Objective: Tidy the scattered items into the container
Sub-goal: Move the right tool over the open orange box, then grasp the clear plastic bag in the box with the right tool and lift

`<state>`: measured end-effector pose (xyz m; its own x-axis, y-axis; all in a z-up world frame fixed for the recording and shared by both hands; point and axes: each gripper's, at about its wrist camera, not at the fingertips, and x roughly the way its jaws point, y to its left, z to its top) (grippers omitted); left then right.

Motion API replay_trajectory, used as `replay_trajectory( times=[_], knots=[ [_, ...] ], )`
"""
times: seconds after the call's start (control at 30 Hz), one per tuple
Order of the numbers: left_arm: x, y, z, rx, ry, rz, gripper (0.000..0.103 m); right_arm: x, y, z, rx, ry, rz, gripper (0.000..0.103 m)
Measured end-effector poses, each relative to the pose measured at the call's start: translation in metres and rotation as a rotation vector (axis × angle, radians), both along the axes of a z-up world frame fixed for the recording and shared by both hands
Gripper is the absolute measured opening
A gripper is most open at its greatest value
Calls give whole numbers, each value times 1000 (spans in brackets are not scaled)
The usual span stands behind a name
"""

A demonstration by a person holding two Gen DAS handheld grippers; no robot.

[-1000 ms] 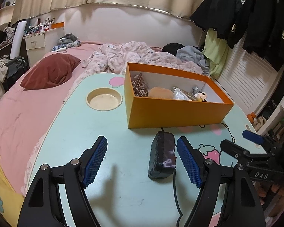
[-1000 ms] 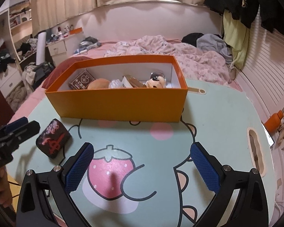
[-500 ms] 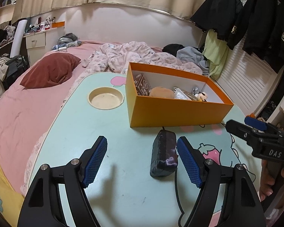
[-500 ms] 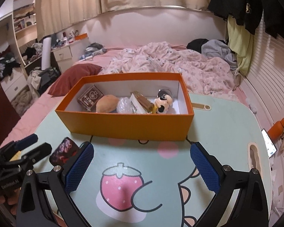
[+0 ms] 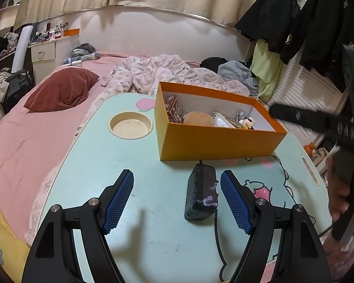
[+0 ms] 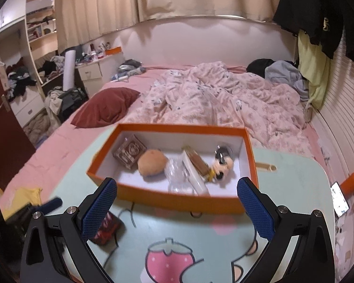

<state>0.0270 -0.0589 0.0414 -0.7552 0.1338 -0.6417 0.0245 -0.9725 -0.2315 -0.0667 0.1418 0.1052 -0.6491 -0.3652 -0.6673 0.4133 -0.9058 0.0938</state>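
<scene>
While the left tool (image 5: 177, 199) sits low over the mint-green cartoon-print tabletop (image 5: 94, 165) with its blue-padded jaws spread wide and holding nothing, a small dark glossy pouch with red markings (image 5: 201, 192) lies between the pads, close to the right pad; contact can't be confirmed. The pouch rests on the tabletop just in front of the rectangular orange cardboard box (image 5: 214, 141), outside it. A thin black cable (image 5: 218, 238) runs beside the pouch. The right tool (image 6: 177, 206) hangs above the tabletop near the box's front wall, jaws wide apart, empty. Inside the box: a brown patterned card box (image 6: 129, 151), a round tan bun-like plush (image 6: 152, 162), a crinkled clear plastic bag (image 6: 177, 173), a white-and-brown oblong package (image 6: 194, 167), and a black-and-white cartoon mouse figure (image 6: 220, 165). A round recessed cup holder (image 5: 130, 125) sits left of the box.
</scene>
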Motion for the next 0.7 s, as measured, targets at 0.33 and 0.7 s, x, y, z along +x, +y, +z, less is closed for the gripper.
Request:
replay_trajectory(
  times=[0.33,0.7],
  knots=[
    [1,-1,0,-1,4,-2,76,-52,-21,-2,7,-141,31,86],
    [2,-8,-1,20,5,9,76,-115,-17,-34,66,-458,100,52]
  ],
)
